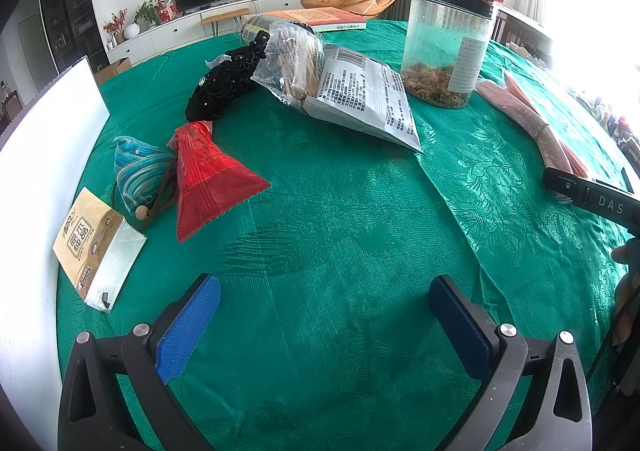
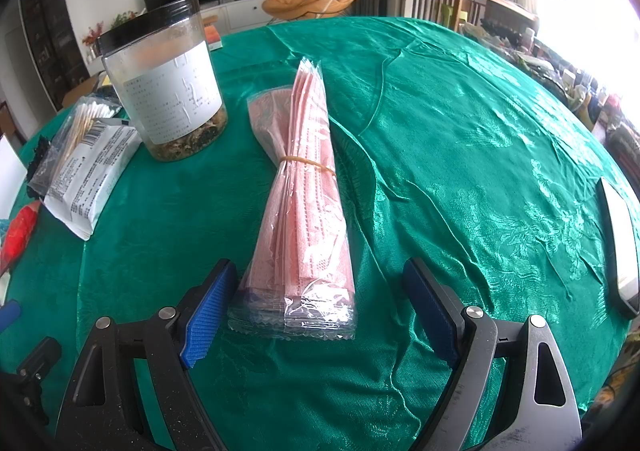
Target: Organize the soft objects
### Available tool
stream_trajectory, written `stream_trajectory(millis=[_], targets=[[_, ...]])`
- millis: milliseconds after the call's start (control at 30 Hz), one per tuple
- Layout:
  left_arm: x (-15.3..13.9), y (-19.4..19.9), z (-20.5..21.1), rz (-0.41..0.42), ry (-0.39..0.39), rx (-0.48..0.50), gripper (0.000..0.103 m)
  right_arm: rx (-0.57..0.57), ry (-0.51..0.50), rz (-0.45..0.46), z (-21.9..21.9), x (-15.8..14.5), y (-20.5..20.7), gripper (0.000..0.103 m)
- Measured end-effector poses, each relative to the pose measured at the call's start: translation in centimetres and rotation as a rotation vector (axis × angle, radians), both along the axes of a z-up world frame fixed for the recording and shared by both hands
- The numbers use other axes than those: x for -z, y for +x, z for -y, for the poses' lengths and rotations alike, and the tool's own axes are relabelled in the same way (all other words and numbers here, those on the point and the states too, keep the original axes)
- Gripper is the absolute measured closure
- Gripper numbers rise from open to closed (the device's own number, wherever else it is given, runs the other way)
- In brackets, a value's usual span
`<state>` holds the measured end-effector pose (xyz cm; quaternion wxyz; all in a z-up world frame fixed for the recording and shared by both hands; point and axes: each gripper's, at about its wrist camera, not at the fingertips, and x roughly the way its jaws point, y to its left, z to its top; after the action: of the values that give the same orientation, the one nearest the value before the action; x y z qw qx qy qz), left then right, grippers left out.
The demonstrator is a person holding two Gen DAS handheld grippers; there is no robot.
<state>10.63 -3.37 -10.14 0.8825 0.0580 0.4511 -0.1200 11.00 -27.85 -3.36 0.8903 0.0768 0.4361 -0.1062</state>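
The right gripper (image 2: 320, 307) is spread wide, and nothing is held; the near end of a bundle of pink masks (image 2: 306, 207) in clear wrap lies between its blue pads (image 2: 208, 311), untouched by either. The bundle is bound by a rubber band (image 2: 308, 163) and rests on the green tablecloth (image 2: 460, 171). A clear jar (image 2: 168, 83) with a black lid stands left of the bundle's far end.

The left gripper (image 1: 324, 315) is likewise wide open and empty, held over bare cloth. Ahead and to its left, a red packet (image 1: 208, 179) is seen touching a blue striped pouch (image 1: 138, 175), with a tissue pack (image 1: 96, 247) just beside them. Farther back lie a black beaded bag (image 1: 228, 83), a bag of cotton swabs (image 1: 292, 63) and a white printed packet (image 1: 368, 99), overlapping one another.
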Motion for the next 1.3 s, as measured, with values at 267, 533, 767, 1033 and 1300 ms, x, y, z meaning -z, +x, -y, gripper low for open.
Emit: stream_trajectory(millis=[267,533,767,1033,1300], targets=[[-5.0,1.3,3.4,0.022,0.004,0.077,0.000,0.000,0.001,0.000,0.0,0.0,-0.1,0.016],[-5.6,11.4,9.9,0.043,0.261,0.072,0.011,-0.002,0.002,0.000,0.1,0.0,-0.1,0.015],[-1.7,14.2,11.6,-0.060,0.307,0.084,0.016,-0.002,0.001,0.000,0.2,0.0,-0.1,0.015],[-2.7,10.2,7.8,-0.153,0.118,0.074,0.039,-0.004,0.005,0.002,0.4,0.0,-0.1,0.015],[-1.6,5.5,6.2,-0.079,0.199,0.069,0.009,-0.011,0.150,-0.009,2.3,-1.0,0.4,0.016]])
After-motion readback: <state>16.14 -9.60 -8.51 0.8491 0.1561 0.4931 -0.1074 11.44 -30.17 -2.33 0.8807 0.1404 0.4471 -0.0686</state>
